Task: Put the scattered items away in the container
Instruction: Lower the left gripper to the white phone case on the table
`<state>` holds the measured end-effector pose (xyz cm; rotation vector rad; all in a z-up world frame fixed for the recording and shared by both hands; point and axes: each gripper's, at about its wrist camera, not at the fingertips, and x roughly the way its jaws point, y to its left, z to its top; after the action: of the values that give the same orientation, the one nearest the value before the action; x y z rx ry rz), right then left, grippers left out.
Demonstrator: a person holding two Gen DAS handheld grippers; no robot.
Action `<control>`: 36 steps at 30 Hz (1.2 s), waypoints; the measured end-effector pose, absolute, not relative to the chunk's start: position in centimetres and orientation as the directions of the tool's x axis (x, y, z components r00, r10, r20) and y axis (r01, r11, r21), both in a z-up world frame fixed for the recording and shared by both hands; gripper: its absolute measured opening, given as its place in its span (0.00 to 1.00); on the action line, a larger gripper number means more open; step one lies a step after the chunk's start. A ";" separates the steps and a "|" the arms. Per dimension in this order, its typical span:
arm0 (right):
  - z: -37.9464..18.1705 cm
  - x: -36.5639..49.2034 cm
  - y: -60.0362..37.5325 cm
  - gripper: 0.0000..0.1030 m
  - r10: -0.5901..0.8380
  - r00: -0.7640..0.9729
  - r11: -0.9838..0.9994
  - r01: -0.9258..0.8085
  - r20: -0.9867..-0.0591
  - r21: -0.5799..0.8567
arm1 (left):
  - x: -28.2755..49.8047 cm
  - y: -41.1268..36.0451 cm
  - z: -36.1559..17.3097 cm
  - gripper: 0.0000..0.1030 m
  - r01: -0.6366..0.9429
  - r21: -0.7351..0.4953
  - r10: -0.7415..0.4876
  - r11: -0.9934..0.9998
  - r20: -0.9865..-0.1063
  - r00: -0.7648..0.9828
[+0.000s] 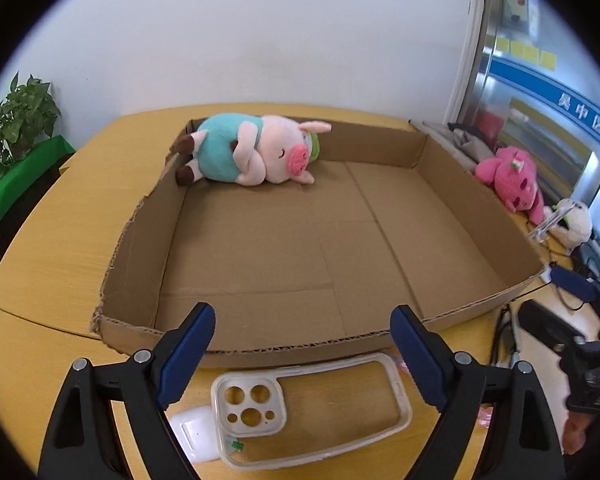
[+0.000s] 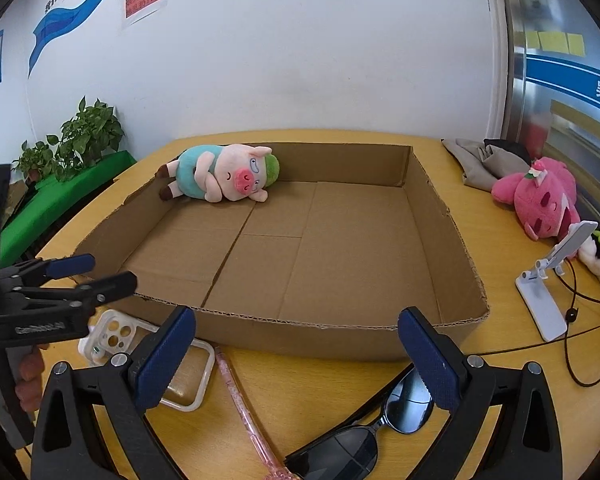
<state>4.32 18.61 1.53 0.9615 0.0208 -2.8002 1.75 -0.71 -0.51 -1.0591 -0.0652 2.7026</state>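
Clear phone case between spread left jaws; sunglasses beneath right jaws, also apart.

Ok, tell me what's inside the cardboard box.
Only the pig plush lies inside the cardboard box, in its far left corner. The near wall hides a strip of floor.

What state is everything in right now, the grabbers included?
Left gripper: jaws open, empty.
Right gripper: jaws open, empty.
Box: open-topped, holding only the pig.
Pig: lying on its side in the box.
Phone case: flat on the table, outside.
Sunglasses: folded, outside.
Pen: lying outside.
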 end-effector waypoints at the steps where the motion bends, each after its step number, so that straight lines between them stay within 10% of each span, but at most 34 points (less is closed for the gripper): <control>1: 1.6 4.4 18.7 1.00 -0.165 -0.775 -0.984 0.174 -0.610 0.045 | 2.4 -0.7 -0.1 0.87 -0.211 -0.133 0.246 -0.968 -0.651 -0.718; 28: -3.0 5.8 14.6 0.98 -0.249 -0.639 -0.965 0.231 -0.728 0.127 | 5.7 -6.2 -4.1 0.86 -0.163 -0.242 0.288 -0.957 -0.698 -0.655; 36: -5.8 4.9 12.2 0.89 -0.343 -0.561 -0.937 0.262 -0.754 0.231 | 4.7 -6.1 -6.9 0.56 -0.173 -0.311 0.352 -0.935 -0.740 -0.573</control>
<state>4.88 12.18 -5.84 1.2387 -0.1312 -2.5044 4.67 -6.14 -6.85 -1.2582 -0.2944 2.5320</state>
